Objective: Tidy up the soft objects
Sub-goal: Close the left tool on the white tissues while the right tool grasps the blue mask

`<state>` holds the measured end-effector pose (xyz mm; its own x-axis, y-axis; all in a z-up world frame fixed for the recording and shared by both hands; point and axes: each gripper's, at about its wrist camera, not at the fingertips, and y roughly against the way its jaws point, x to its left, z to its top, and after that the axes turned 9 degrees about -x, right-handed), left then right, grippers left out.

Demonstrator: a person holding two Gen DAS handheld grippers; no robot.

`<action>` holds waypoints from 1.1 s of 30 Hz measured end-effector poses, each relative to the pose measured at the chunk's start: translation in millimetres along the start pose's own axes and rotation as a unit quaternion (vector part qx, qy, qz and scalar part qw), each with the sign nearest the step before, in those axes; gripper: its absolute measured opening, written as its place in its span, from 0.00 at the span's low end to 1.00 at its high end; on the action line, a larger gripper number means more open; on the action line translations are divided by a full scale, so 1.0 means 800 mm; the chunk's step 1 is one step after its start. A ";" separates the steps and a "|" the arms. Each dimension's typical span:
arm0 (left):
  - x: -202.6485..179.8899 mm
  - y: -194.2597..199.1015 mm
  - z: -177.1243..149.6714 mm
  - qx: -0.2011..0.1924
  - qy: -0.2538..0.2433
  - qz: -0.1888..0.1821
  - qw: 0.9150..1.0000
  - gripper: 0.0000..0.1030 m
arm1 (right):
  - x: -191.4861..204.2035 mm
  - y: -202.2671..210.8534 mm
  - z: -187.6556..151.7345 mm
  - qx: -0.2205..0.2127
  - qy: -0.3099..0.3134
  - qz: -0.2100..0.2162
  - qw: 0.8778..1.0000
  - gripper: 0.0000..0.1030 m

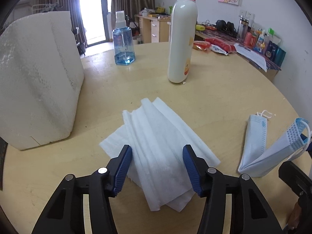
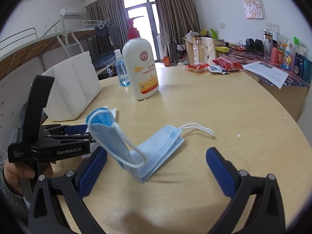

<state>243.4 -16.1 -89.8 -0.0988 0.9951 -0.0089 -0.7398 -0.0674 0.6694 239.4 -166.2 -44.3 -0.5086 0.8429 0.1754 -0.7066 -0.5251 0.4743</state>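
Observation:
A white tissue [image 1: 156, 124], pleated and partly folded, lies on the round wooden table [image 1: 214, 89]. My left gripper [image 1: 157, 149] points down over it, jaws half apart, with the raised middle of the tissue between the blue pads [image 1: 124, 163]. The left pad touches its edge; no firm pinch shows. A light blue face mask [image 2: 161, 142] is bent in an L, one half flat, the other standing up at the left. My right gripper [image 2: 156, 171] is wide open just in front of it, with nothing held. The mask [image 1: 253, 146] also shows at the right of the left wrist view.
A white foam box [image 1: 37, 78] stands at the left. Behind the tissue are a blue spray bottle [image 1: 123, 44] and a tall white lotion bottle [image 1: 181, 42]. Snack packets [image 2: 214, 65] lie at the table's far edge, beside a cluttered desk [image 2: 273, 66].

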 end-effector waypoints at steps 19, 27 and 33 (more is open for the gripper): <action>0.010 0.003 0.000 -0.007 0.015 -0.026 1.000 0.09 | 0.010 -0.009 0.005 0.024 0.029 0.019 0.999 0.87; 0.014 0.008 -0.003 -0.012 0.022 -0.035 0.999 0.08 | 0.031 -0.018 -0.005 0.048 0.054 0.036 0.997 0.52; 0.013 0.014 -0.003 -0.024 0.018 -0.038 0.999 0.08 | 0.034 -0.014 -0.007 0.048 0.053 0.034 0.997 0.27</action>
<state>232.2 -6.4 -84.4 -0.0643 0.9943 -0.0853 -0.7767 0.0038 0.6298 230.6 -137.8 -49.8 -0.6060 0.7863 0.1204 -0.6212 -0.5624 0.5458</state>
